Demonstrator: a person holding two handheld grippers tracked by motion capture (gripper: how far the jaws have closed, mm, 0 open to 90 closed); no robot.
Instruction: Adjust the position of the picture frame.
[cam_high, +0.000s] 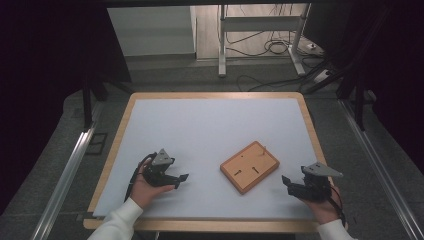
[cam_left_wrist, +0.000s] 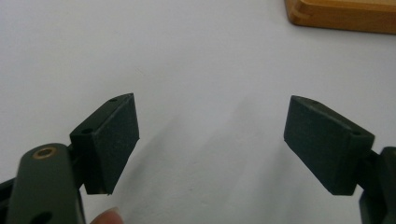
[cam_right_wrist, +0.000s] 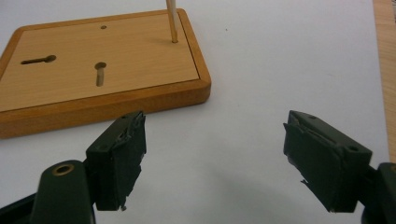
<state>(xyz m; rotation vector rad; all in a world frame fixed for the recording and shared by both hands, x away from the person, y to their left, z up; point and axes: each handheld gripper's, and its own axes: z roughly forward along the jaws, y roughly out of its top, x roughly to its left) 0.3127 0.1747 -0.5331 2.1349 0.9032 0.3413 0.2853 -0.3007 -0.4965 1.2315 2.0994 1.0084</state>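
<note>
Looking over the scene for brands, labels or writing, we find nothing readable on any surface. Largest item: the counter, a pale sheet framed by a light wooden rim, bare around the work. Beyond its far edge we see a white metal frame and loose cables on the floor, well apart from anything we handle.

Next, the wooden board lies flat on the counter, right of centre and turned at an angle, between our two hands. It carries two keyhole-shaped slots and a thin upright peg near its far corner. Nothing stands between the board and either hand.

Left tongs rest low near the front left of the counter, pointing toward the board; jaws spread wide, nothing between them, bare sheet beneath.

Right tongs sit near the front right edge, close to the board's near corner but not touching it; jaws likewise spread and empty. Their pad facing looks frayed at the edges.
</note>
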